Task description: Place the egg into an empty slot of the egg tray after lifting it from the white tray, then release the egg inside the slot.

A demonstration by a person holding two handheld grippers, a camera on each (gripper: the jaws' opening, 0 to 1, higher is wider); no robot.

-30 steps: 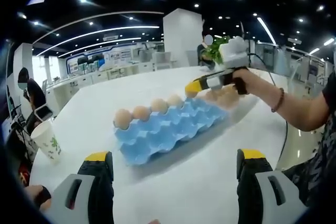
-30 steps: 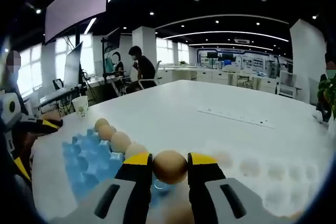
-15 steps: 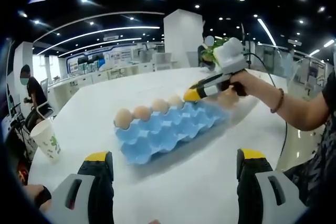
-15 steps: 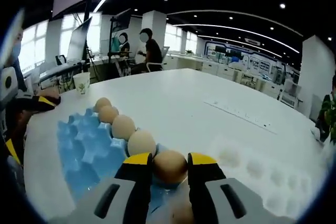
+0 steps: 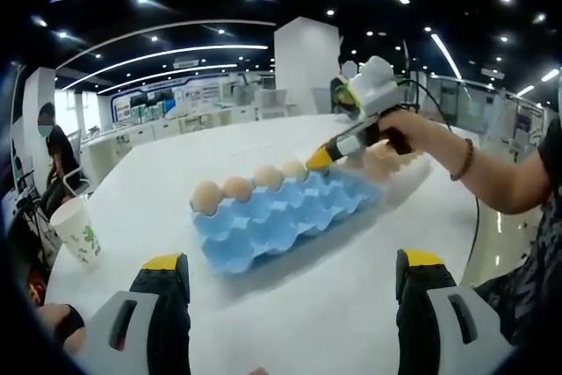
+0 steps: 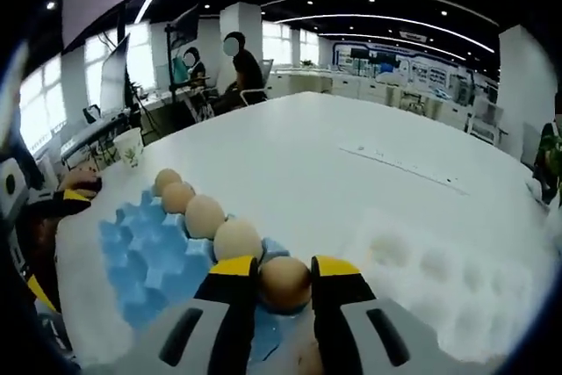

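Note:
A blue egg tray (image 5: 281, 217) lies on the white table with a row of brown eggs (image 5: 235, 189) along its far edge. My right gripper (image 5: 320, 161) reaches in from the right and dips its yellow tips to the tray's far end. In the right gripper view that gripper (image 6: 284, 271) is shut on a brown egg (image 6: 284, 283), held low over the blue egg tray (image 6: 149, 256) just after the row of eggs (image 6: 204, 215). My left gripper (image 5: 285, 271) stands open near the table's front, nothing between its jaws. The white tray (image 6: 457, 292) lies to the right with eggs in it.
A paper cup (image 5: 77, 232) stands at the left of the table. A person's arm (image 5: 479, 173) with a bracelet holds the right gripper. A strip (image 6: 399, 169) lies across the far table. People sit at desks behind.
My right gripper has tipped downward and lowered the egg toward the end slot of the blue tray. The left gripper has stayed where it was.

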